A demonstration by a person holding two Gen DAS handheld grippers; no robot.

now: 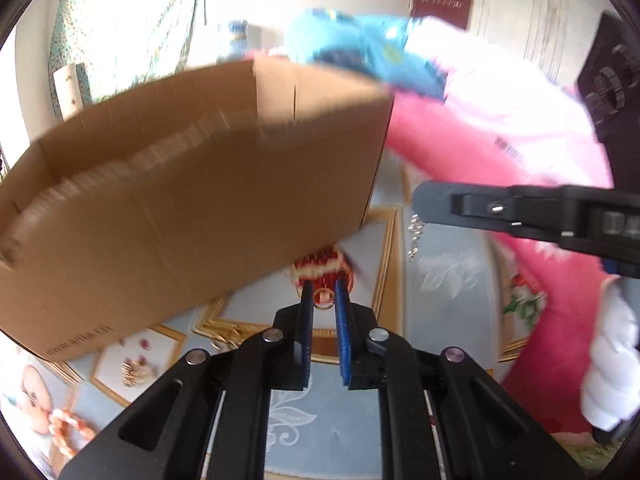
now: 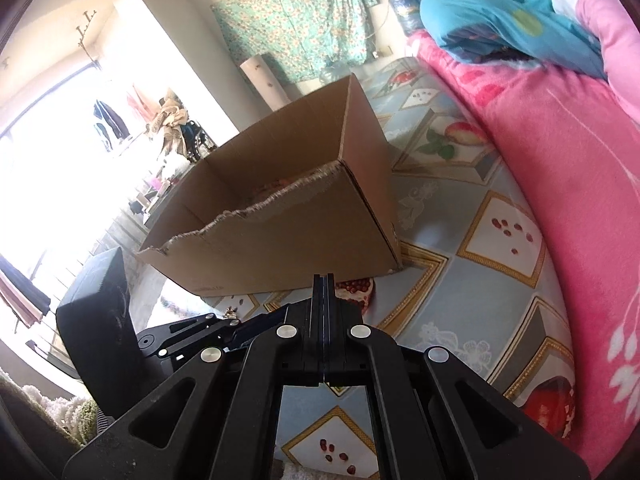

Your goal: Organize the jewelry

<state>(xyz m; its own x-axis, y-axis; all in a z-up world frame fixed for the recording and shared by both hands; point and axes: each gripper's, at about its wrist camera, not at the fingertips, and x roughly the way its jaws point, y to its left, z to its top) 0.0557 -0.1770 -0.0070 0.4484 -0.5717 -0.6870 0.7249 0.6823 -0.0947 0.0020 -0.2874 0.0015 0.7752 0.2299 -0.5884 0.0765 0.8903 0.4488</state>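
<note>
Up and left of the left claw [image 1: 324, 300] stands the open cardboard box [image 1: 192, 200]. A gold ring [image 1: 323, 298] is pinched between that claw's narrow blue pads. Right of it, the right claw [image 2: 324, 284] is pressed fully together, a thin chain [image 1: 416, 236] dangling at its tip over the fruit-patterned cloth [image 2: 460, 248].

In the right wrist view, an open brown cardboard box [image 2: 280, 216] blocks the way at twelve o'clock. A rolled pink fleece blanket [image 2: 560, 184] walls off three o'clock. Bare fruit-printed mat [image 2: 452, 256] between them leaves passage toward one o'clock.
</note>
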